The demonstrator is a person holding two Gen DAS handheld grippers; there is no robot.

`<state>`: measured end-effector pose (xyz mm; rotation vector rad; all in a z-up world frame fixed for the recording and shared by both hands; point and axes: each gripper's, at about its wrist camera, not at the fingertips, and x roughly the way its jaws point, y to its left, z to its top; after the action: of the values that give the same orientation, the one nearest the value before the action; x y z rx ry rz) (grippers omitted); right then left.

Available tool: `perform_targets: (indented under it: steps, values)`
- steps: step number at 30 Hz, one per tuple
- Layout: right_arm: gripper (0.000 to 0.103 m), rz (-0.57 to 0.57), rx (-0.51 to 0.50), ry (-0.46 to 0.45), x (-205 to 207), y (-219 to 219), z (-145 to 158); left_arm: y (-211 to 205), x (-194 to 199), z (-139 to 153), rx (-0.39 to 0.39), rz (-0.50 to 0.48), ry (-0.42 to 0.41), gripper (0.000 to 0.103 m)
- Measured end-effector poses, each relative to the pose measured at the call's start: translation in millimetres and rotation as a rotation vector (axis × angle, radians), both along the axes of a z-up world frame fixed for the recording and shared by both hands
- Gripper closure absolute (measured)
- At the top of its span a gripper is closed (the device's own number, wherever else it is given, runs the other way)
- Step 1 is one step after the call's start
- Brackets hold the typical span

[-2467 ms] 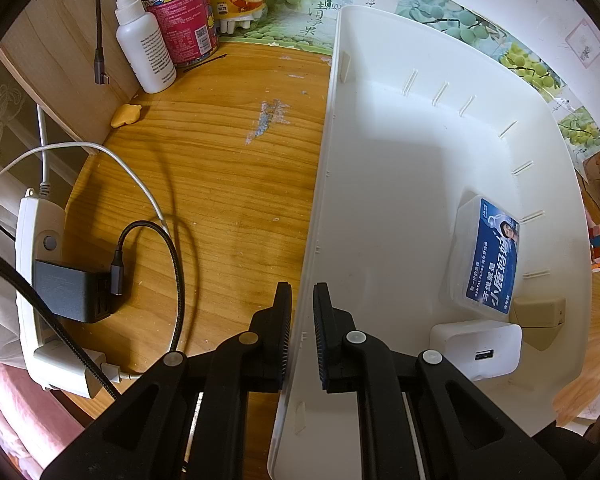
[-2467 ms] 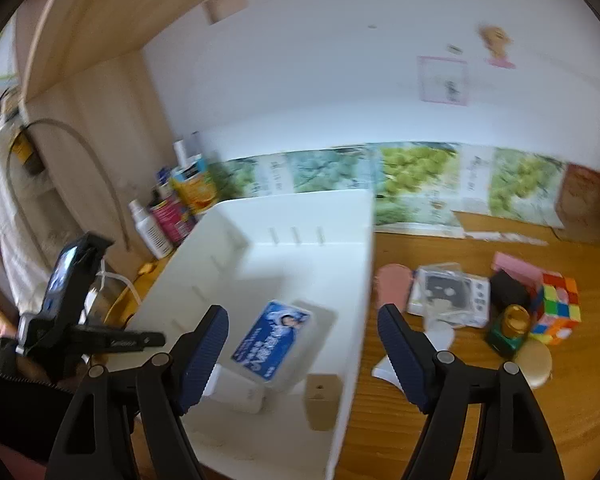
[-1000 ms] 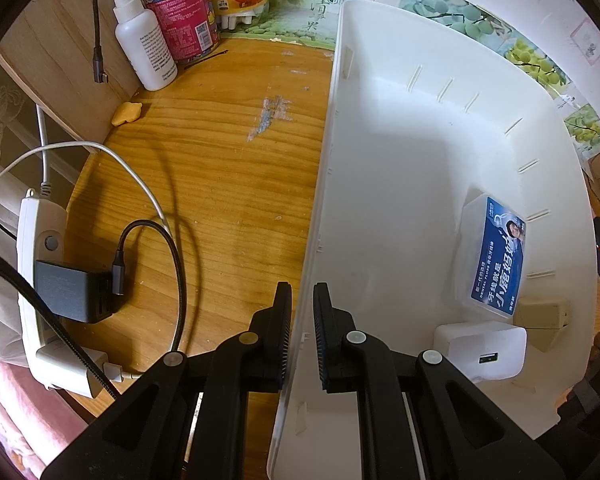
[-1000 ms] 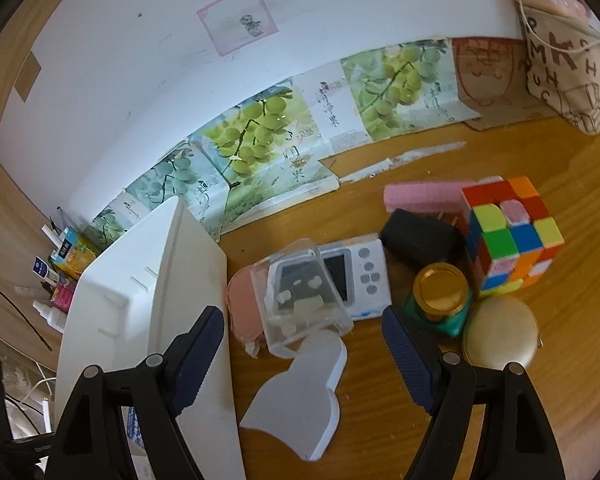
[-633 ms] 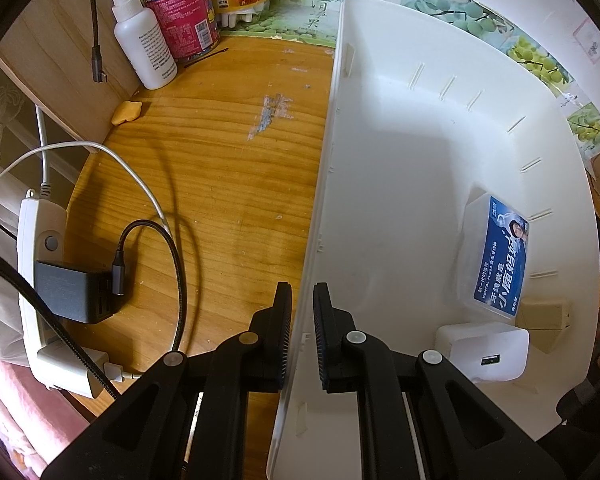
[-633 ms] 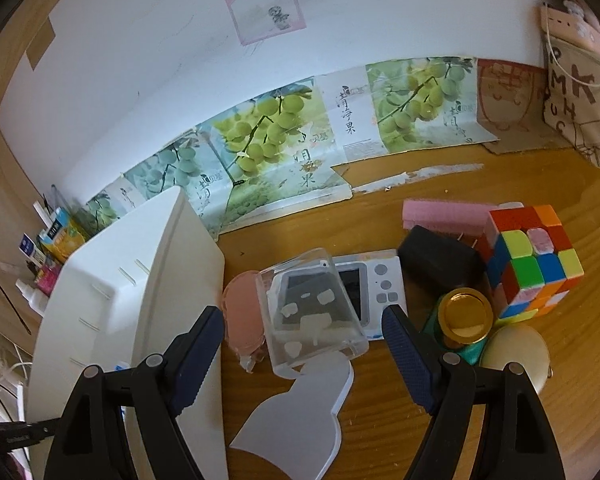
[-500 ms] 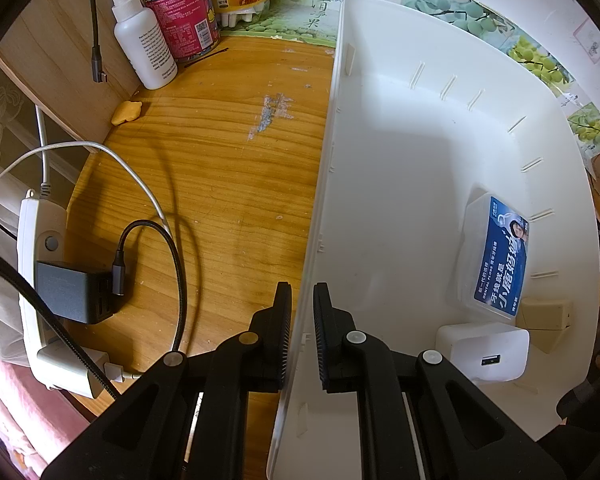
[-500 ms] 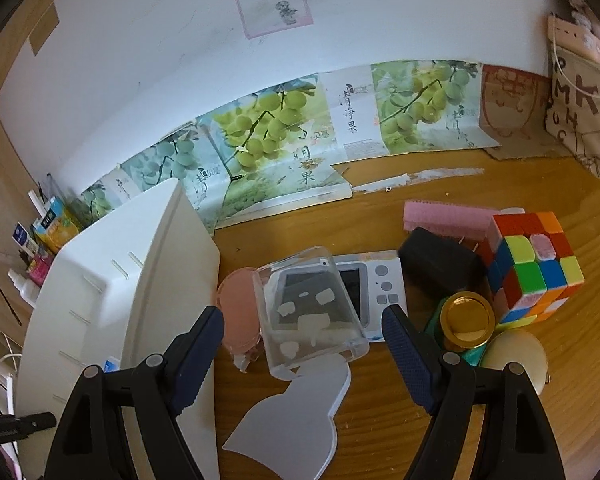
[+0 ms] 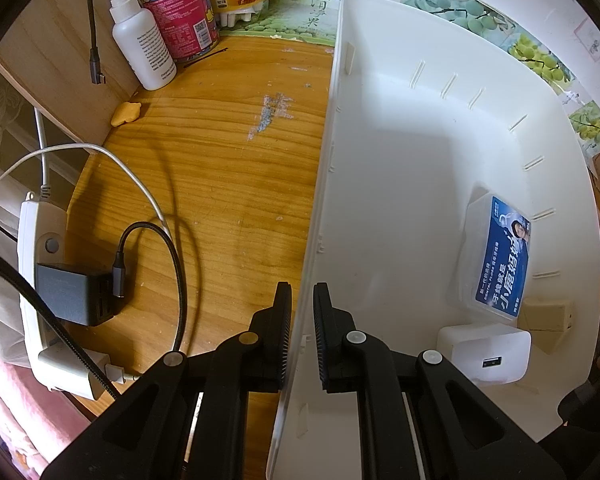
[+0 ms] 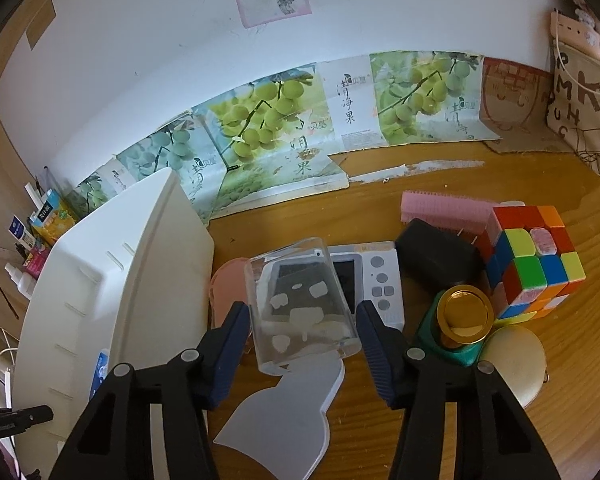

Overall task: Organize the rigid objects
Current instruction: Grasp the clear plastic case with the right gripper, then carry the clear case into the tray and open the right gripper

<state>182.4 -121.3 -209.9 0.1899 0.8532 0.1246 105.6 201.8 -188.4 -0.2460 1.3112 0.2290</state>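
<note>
bin: smooth white plastic bin, ribbed inner walls, on grained wood desk
left gripper: ridged black pads clamped on the bin's thin side wall
right gripper: jaws closing around clear plastic box, just right of the bin; contact unclear
cube: glossy multicoloured puzzle cube, well right of the bin

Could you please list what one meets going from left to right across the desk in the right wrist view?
White bin → clear plastic box → gold-lidded green jar → Rubik's cube.
</note>
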Motion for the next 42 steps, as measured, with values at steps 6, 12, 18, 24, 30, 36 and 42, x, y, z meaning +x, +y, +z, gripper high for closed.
perform_targets:
  steps: [6,12,18,24,30,36,42]
  values:
    - [0.048,-0.004,0.014,-0.013,-7.4,-4.9,9.1,-1.4,-0.6,1.6,0.003,-0.007,-0.006,0.091]
    - [0.049,-0.022,0.038,-0.044,-20.1,-11.1,23.0,-2.9,-1.9,3.0,0.007,-0.016,-0.009,0.091]
    - [0.049,-0.01,0.07,-0.09,-39.6,-12.8,44.9,-3.0,-1.6,3.9,0.011,-0.016,-0.009,0.091]
    - [0.05,0.025,0.086,-0.15,-60.8,-8.6,68.5,-3.7,-0.5,4.7,0.014,-0.008,-0.011,0.091]
    - [0.051,0.116,0.106,-0.216,-80.6,3.4,86.8,-4.4,0.0,5.2,0.018,-0.01,-0.012,0.091]
    - [0.051,0.244,0.105,-0.263,-94.5,25.2,98.6,-6.0,-0.2,6.0,0.02,-0.011,-0.013,0.091]
    - [0.051,0.37,0.091,-0.266,-104.1,51.8,102.3,-6.4,-0.7,7.6,0.02,-0.013,-0.018,0.091]
